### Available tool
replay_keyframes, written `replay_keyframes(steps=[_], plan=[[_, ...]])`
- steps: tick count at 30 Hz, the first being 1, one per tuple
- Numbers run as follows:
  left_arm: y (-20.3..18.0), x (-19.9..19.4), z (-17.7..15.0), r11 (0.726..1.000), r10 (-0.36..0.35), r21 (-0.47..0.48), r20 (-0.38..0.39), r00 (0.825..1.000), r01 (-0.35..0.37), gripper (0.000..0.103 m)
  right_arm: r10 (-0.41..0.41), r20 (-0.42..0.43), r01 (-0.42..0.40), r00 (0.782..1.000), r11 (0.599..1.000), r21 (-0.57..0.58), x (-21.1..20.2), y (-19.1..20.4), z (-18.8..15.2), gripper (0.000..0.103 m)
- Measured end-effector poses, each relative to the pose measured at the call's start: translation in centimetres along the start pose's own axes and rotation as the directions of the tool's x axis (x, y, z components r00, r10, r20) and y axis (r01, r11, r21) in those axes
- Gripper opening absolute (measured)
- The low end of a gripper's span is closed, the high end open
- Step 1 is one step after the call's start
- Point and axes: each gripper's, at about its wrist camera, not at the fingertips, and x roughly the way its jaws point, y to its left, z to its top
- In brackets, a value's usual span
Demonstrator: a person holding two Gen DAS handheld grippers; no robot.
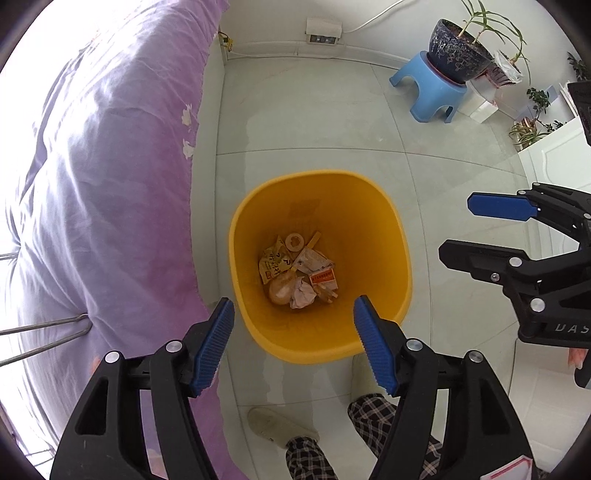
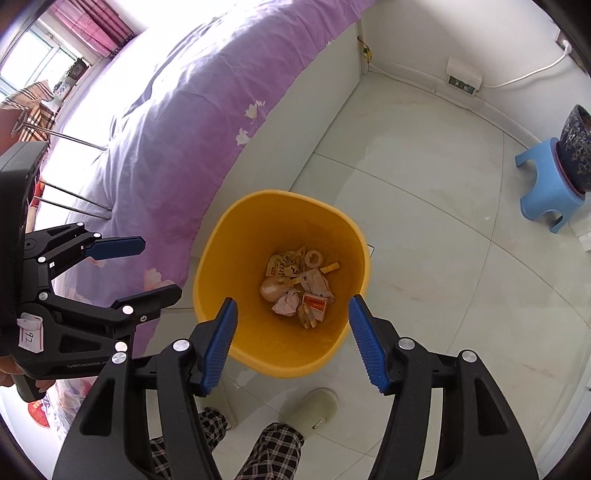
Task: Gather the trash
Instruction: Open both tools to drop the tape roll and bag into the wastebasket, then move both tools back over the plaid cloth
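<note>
Trash (image 1: 297,275): lies in yellow bin (image 1: 399,258).
Left claw (image 1: 293,312): wide, empty.
Right claw (image 2: 291,312): wide, empty.
Left view only: plant leaves (image 1: 491,22).
Beside: purple bed (image 2: 177,122).

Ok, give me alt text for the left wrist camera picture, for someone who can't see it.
Looking straight down, the open, empty left claw hangs over a yellow bin holding wrappers and crumpled paper. The right claw, also open and empty, reaches in from the right. A purple bedspread fills the left; a potted plant on a blue stool stands behind.
</note>
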Motion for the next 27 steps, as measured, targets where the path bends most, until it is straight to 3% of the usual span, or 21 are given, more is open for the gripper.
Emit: replay_keyframes(steps=[8, 17, 22, 27], plan=[[0.3, -6.7, -1.7, 0.999, 0.026, -0.04, 0.075, 0.997, -0.024, 0.067, -0.007, 0.078, 0.01, 0.997, 0.999, -0.038, -7.3, 3.0, -0.1, 0.063], [3.0, -17.6, -8.1, 0.973, 0.094, -0.223, 0.192, 0.977, -0.05, 0.067, 0.082, 0.187, -0.04, 0.979, 0.975, -0.221, -17.4, 10.9, -0.3, 0.064], [5.7, -23.0, -13.3, 0.917, 0.181, -0.392, 0.235, 0.955, -0.077, 0.069, 0.182, 0.2, -0.099, 0.963, 0.924, -0.368, -21.1, 17.0, -0.3, 0.065], [8.9, -27.0, -19.6, 0.813, 0.277, -0.575, 0.241, 0.93, -0.092, 0.069, 0.274, 0.181, -0.153, 0.944, 0.855, -0.496, -23.4, 23.7, -0.2, 0.065]])
